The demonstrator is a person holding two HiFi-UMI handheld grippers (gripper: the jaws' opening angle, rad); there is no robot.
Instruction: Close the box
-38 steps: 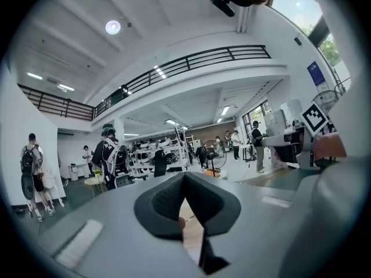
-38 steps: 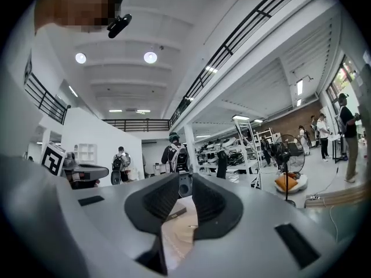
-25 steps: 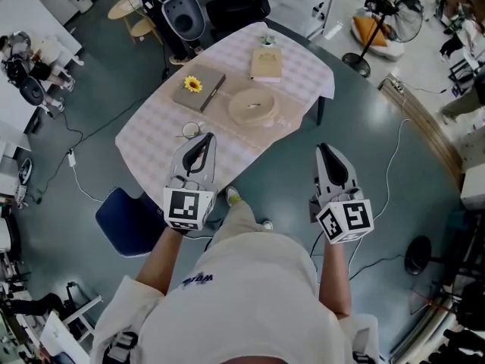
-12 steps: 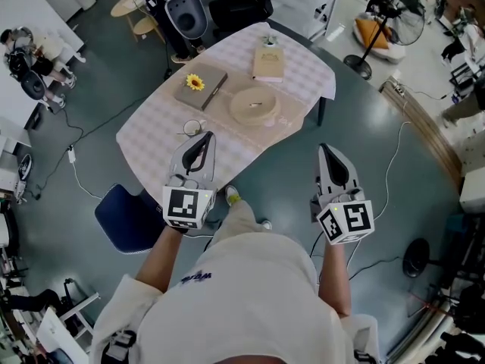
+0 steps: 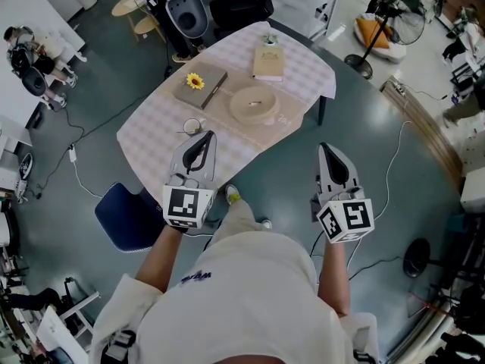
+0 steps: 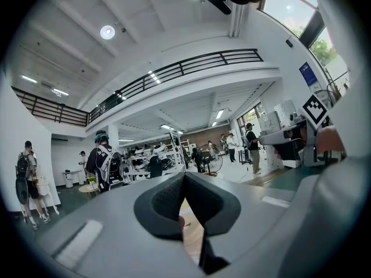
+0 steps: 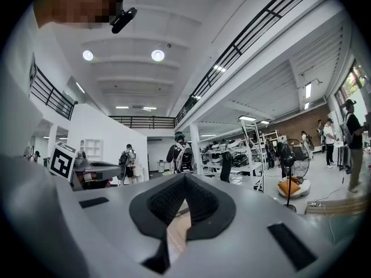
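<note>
A tan rectangular box [image 5: 267, 64] lies at the far end of the table [image 5: 151, 146], with a round tan box [image 5: 254, 105] nearer to me. Neither gripper touches them. In the head view my left gripper [image 5: 201, 139] hangs over the table's near edge, level and shut, holding nothing. My right gripper [image 5: 329, 152] is held over the floor to the right of the table, also shut and empty. The left gripper [image 6: 184, 176] and right gripper [image 7: 185, 178] views look out level across the hall, and their jaws meet at the tips.
A grey notebook with a sunflower [image 5: 198, 85] and a small ring-shaped object [image 5: 191, 127] lie on the checked cloth. A blue chair [image 5: 129, 218] stands left of me, an office chair [image 5: 186, 14] behind the table, a fan [image 5: 379, 17] to the far right. People stand about the hall.
The right gripper's jaws stand closer together than in the earliest frame. Both hands keep their places over the table's edge and the floor.
</note>
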